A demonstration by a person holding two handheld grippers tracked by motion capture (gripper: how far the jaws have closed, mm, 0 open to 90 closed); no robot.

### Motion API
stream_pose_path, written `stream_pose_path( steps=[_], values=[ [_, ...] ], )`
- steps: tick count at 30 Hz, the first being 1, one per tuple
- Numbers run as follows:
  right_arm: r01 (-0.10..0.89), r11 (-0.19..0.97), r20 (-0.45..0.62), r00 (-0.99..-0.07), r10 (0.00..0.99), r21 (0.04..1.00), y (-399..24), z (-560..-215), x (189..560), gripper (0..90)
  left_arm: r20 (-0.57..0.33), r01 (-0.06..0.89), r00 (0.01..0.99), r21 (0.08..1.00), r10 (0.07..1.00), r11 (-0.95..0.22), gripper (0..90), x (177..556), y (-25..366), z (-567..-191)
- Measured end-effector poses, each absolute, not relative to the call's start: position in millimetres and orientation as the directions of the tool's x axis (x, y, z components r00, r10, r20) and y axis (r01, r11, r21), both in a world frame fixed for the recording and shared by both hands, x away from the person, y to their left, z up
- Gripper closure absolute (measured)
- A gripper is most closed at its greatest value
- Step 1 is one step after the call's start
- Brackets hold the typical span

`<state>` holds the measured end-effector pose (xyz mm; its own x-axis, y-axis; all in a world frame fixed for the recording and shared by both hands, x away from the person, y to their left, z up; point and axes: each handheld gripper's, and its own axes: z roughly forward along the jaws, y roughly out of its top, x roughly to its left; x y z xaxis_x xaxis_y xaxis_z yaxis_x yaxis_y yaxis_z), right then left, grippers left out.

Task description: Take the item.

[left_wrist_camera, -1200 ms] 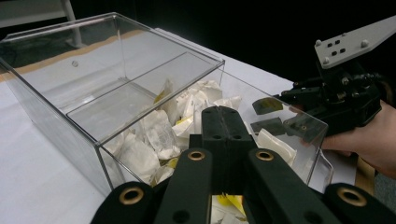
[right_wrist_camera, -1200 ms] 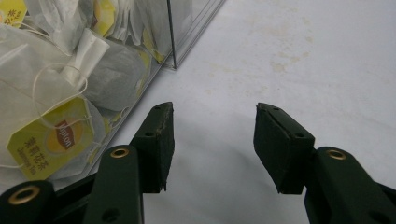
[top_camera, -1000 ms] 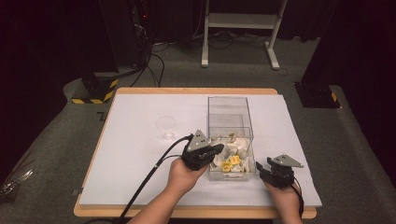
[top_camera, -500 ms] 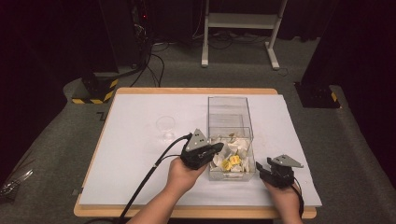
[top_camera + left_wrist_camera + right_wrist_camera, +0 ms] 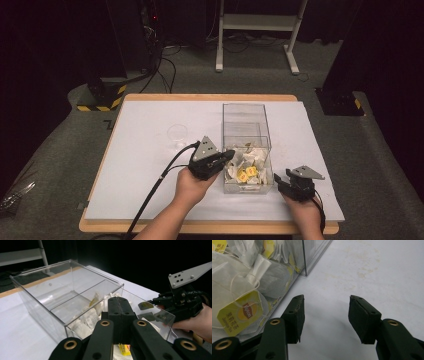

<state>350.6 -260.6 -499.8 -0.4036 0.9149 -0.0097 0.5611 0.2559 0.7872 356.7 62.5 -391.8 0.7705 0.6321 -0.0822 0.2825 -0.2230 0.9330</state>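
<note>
Near the front edge of the white-topped table [image 5: 150, 165], our two grippers flank the clear plastic box [image 5: 247, 125] of tea bags [image 5: 248, 172]
Our left gripper [image 5: 226, 156] hangs pressed together over the box's near compartment; our right gripper [image 5: 325, 315], spread and empty, rests beside its right wall

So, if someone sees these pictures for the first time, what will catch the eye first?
Probably the clear box in the middle of the white table, its near compartment heaped with tea bags on yellow tags. Next, the left gripper, jaws shut, poised over that heap. The right gripper rests open on the table beside the box's near right corner.
</note>
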Motion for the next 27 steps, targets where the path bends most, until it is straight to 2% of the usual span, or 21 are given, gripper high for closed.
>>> stream_pose_path(
  steps=[27],
  values=[
    [0.555,0.260,-0.016,-0.406,0.914,0.790,-260,-500,351,47.6,-0.089,0.257,0.722,0.955,0.686,-0.147,90.0,361,95,-373]
  ],
)
